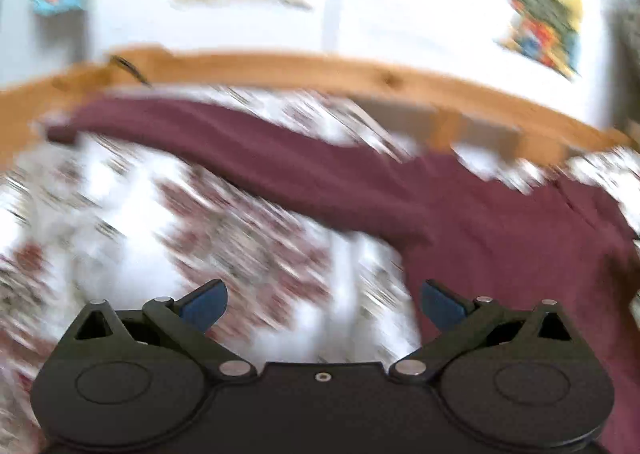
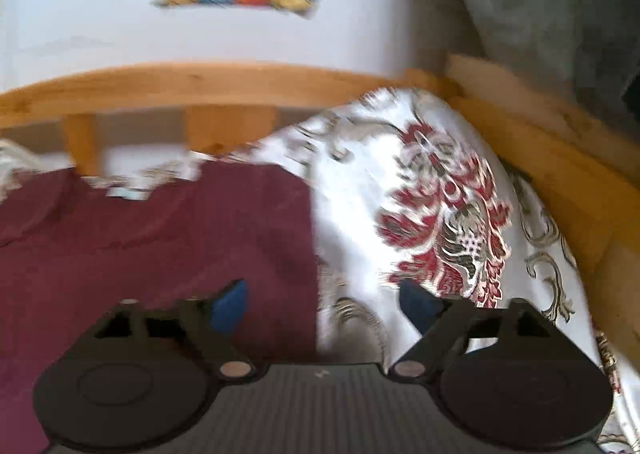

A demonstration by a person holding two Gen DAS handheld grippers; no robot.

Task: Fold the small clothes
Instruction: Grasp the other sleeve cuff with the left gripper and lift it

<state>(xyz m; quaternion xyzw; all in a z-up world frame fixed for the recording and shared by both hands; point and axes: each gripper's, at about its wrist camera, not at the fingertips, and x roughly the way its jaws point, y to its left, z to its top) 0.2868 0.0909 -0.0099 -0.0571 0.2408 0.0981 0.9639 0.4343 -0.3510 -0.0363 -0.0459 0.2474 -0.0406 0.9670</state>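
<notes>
Left gripper (image 1: 323,304): blue-padded jaws spread wide, nothing between them, above the white bedspread with red floral print (image 1: 224,238). Right gripper (image 2: 323,304): jaws likewise apart and holding nothing, straddling the right edge of the maroon long-sleeved cloth garment (image 2: 160,238). Garment lies flat on the bedspread, one sleeve (image 1: 224,141) stretched leftward. Pine bed frame (image 2: 208,85) behind. Both views motion-blurred.

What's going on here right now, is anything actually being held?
Nothing is held. A maroon long-sleeved top lies spread on the floral bedspread of a wooden-framed bed, one sleeve stretched out to the left. Both tongs are open and empty: the left tongs hover over the bedspread beside the top's left edge, and the right tongs hover over its right edge. The blur suggests both are moving; no fold shows yet.
</notes>
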